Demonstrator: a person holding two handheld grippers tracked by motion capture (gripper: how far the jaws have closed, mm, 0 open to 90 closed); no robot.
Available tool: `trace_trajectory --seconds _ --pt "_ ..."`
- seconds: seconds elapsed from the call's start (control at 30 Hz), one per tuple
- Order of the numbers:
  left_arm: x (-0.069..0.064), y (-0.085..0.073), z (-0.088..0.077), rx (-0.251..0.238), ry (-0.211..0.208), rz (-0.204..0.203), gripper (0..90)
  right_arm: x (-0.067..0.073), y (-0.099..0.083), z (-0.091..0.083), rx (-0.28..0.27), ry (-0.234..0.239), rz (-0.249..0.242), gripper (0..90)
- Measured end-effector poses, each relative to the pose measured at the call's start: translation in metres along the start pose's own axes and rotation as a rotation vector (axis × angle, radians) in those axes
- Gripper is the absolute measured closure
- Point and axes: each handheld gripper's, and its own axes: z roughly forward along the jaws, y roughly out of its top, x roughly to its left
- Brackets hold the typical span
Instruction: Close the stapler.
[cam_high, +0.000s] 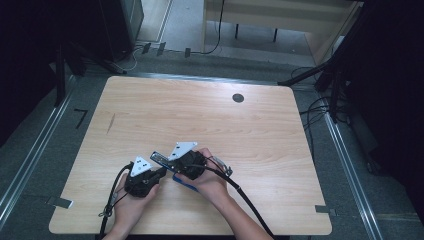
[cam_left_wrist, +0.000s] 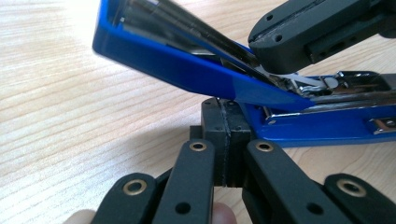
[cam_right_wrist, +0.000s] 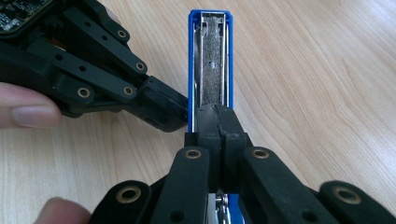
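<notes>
Two grippers meet over a blue stapler near the front edge of the wooden desk. The stapler is hinged open: its blue top arm is lifted at a slant, with the metal staple channel showing along its underside, while its blue base lies flat on the desk.

In the left gripper view, the left gripper has its jaws pressed together with nothing between them, and their tips sit right at the stapler's side, just below the raised arm and against the edge of the base. The right gripper comes in from the upper right of that view, with its tip on the upper side of the open arm near the hinge.

In the right gripper view, the right gripper is also closed tight, with its joined tips resting on the metal channel of the stapler, which stretches straight ahead of it. The left gripper's black tip touches the stapler's blue side just to the left of those tips.

From the high view, the person's hands hold both grippers close together, and a small dark round hole lies well beyond them.
</notes>
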Motion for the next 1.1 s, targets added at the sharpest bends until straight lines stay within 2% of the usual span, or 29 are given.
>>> trace_trajectory --seconds 0.13,0.3,0.57,0.67,0.9,1.1 --pt "-0.003 0.000 -0.001 -0.016 -0.017 0.009 90.0 0.001 0.000 -0.003 -0.012 0.005 -0.001 90.0" --pt "-0.005 0.000 -0.003 -0.027 -0.044 -0.002 90.0 0.000 0.000 -0.006 -0.019 0.004 -0.002 90.0" --pt "-0.011 -0.002 -0.005 -0.055 -0.062 0.001 90.0 -0.002 -0.003 -0.012 -0.034 0.016 0.022 90.0" --pt "-0.015 -0.004 -0.006 -0.059 -0.068 0.013 90.0 -0.002 -0.004 -0.015 -0.038 0.019 0.030 90.0" --pt "-0.028 -0.008 -0.002 -0.054 -0.081 0.087 90.0 -0.003 -0.006 -0.023 -0.059 0.018 0.035 90.0" --pt "-0.033 -0.010 0.001 -0.041 -0.086 0.114 90.0 -0.005 -0.009 -0.030 -0.073 0.023 0.045 90.0"
